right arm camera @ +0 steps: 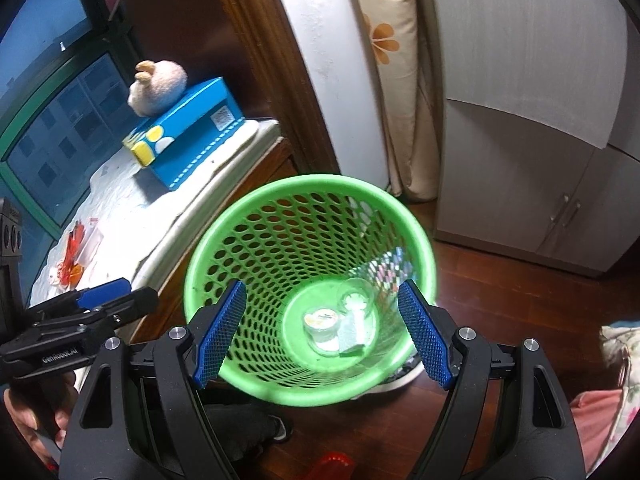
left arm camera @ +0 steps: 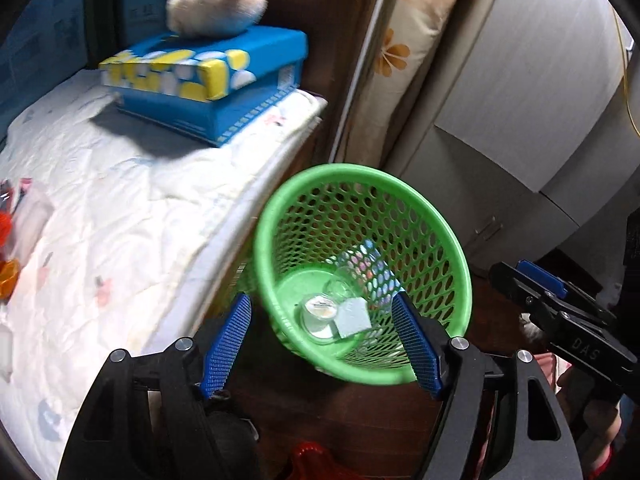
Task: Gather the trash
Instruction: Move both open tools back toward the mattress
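A green mesh basket (left arm camera: 360, 178) stands on the wooden floor beside the bed, seen from above in both views (right arm camera: 308, 188). At its bottom lie a clear plastic cup (left arm camera: 320, 316), a pale paper piece (left arm camera: 352, 318) and a clear printed wrapper (left arm camera: 370, 268). My left gripper (left arm camera: 321, 299) hangs over the basket mouth, open, nothing between its blue pads. My right gripper (right arm camera: 322, 285) is open over the same basket, also empty. Red and orange wrappers (right arm camera: 72, 256) lie on the bed at the left.
The bed has a white quilt (left arm camera: 120, 208). On it stands a blue tissue box (left arm camera: 224, 92) with a plush toy (left arm camera: 218, 4) on top. A grey wardrobe (right arm camera: 540, 160) and a flowered curtain (right arm camera: 392, 80) stand behind the basket. A person's hand (right arm camera: 28, 420) holds the left gripper.
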The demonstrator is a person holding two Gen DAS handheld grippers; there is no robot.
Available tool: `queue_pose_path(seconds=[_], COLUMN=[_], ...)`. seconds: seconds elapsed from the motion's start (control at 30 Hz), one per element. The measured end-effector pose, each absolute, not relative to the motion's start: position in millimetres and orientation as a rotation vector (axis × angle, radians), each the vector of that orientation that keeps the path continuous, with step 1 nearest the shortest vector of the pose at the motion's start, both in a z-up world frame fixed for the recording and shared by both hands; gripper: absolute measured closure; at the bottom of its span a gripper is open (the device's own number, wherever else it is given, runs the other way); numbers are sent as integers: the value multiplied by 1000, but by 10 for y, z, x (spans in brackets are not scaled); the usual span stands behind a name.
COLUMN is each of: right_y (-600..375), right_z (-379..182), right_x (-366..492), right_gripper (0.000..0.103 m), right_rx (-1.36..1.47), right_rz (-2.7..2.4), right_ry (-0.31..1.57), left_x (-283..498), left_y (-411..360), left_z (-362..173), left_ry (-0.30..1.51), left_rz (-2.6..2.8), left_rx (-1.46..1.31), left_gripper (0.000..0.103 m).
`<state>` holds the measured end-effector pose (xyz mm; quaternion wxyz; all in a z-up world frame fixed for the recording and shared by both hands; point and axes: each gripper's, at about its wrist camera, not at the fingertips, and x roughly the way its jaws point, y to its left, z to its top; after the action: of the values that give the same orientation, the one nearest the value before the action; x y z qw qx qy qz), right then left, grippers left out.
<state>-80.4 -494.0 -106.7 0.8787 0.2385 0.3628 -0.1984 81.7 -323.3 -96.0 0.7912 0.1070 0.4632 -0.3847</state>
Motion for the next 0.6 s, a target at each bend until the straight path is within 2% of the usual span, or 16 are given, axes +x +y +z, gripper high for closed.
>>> queue_pose_path(seconds=[0.4, 0.47, 0.6], right_y=[-4233, -4100, -3814], right_z=[-820, -795, -757], right_x=[-335, -234, -26], right_gripper=[23, 23, 21], right_rx=[402, 389, 346], right_rz=[-249, -215, -151], right_ry=[758, 762, 777], left_x=[1004, 1036, 1130], left_y=[-2075, -1873, -1425], left_z=[-747, -740, -729], left_ry=[947, 943, 931], left_rz=[-592, -553, -462], left_rx=[128, 111, 79], left_gripper=[32, 28, 27])
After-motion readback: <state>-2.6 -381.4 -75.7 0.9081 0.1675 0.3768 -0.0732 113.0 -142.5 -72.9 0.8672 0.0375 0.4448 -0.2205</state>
